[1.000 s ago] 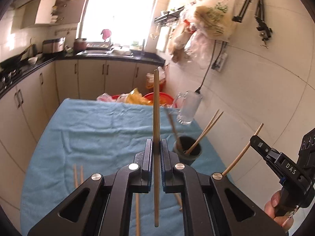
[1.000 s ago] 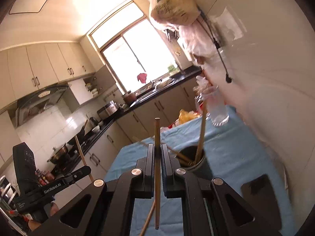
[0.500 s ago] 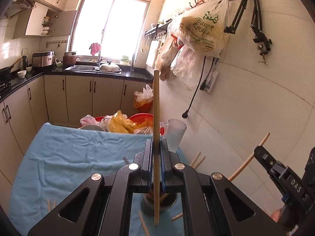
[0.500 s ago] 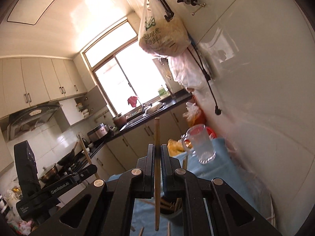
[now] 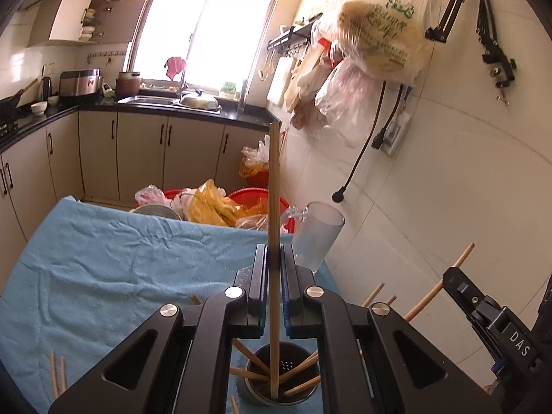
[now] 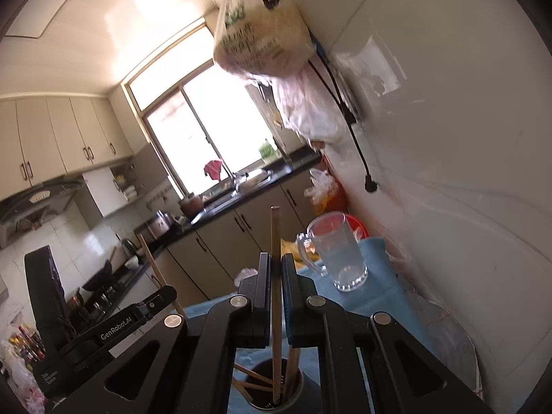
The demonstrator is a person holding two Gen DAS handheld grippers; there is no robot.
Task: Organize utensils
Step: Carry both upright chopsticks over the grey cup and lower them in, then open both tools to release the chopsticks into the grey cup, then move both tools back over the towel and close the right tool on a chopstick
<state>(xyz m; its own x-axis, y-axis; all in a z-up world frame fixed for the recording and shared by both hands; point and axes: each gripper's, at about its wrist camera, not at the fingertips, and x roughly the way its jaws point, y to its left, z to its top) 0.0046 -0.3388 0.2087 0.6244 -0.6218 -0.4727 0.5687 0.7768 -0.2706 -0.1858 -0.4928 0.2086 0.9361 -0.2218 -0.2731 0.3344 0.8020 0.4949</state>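
Now right above the dark cup (image 5: 276, 383), not off to its side like before. Both grippers, left (image 5: 274, 269) and right (image 6: 275, 276), clamped on a chopstick each (image 5: 274, 207) (image 6: 275, 241). Ready to drop in, probably.

Chopstick (image 5: 274, 186) looked like bare matt wood; table cloth (image 5: 103, 258) soft, wrinkled blue fabric; mug (image 6: 339, 258) clear glass; wall tiles (image 5: 448, 172) glossy.

I have both black two-finger tongs clamped tight. The left tongs (image 5: 274, 269) point slightly downward, fingers nearly together on a thin wooden chopstick (image 5: 274, 207). The right tongs (image 6: 274, 272) sit alongside at my right, tilted less steeply, likewise pinching another wooden chopstick (image 6: 275, 241).
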